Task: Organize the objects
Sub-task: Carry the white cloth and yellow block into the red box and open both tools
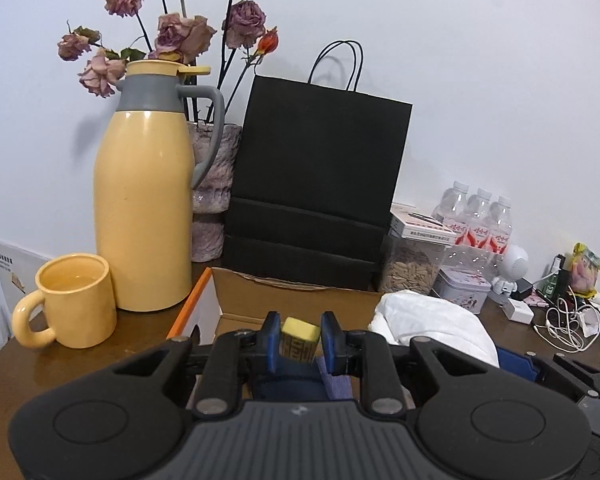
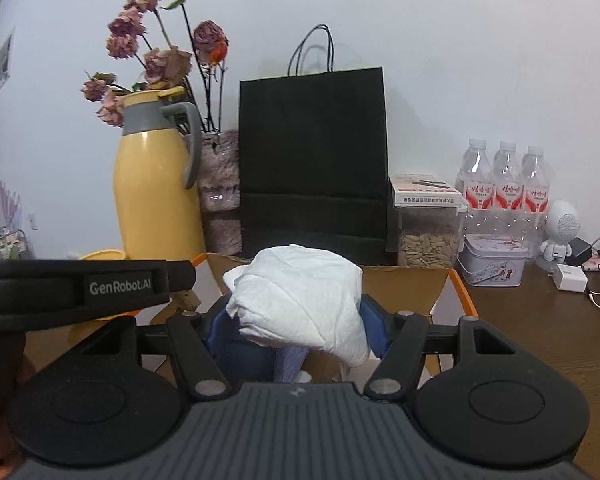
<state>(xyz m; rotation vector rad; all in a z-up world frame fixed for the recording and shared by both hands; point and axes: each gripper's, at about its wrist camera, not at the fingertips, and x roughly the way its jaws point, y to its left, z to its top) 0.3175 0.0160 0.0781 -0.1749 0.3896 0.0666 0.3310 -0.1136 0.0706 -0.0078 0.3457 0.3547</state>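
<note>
Carrying two items at once, both over the cardboard box (image 1: 284,292) that sits open at the desk's centre. Left wrist view: left gripper (image 1: 300,340) has its jaws nearly together, clamped on a small yellow block (image 1: 300,334) with dark printed markings; the block sits upright between the blue pads, above the box's near edge. Yellow mug (image 1: 74,300) stands at 9 o'clock, yellow thermos (image 1: 144,200) behind it, black paper bag (image 1: 320,176) upright at 12 o'clock beyond the box. Inside the box, something dark blue and a lilac cloth show below the jaws. Right wrist view: right gripper (image 2: 296,316) holds its jaws wide, pressed on the sides of a bulky white bundle (image 2: 300,296) of crumpled paper or cloth; the bundle hangs over the box interior. Left gripper's body crosses at 9 o'clock, just beside. Floral tin (image 2: 494,260) and water bottles (image 2: 508,184) at 2 o'clock, untouched. Judgement: the step in hand is transport to the box, drop-off not yet done. Next move likely calls for lowering each load inside the walls, then parting the jaws, keeping the two tools from knocking together.
</note>
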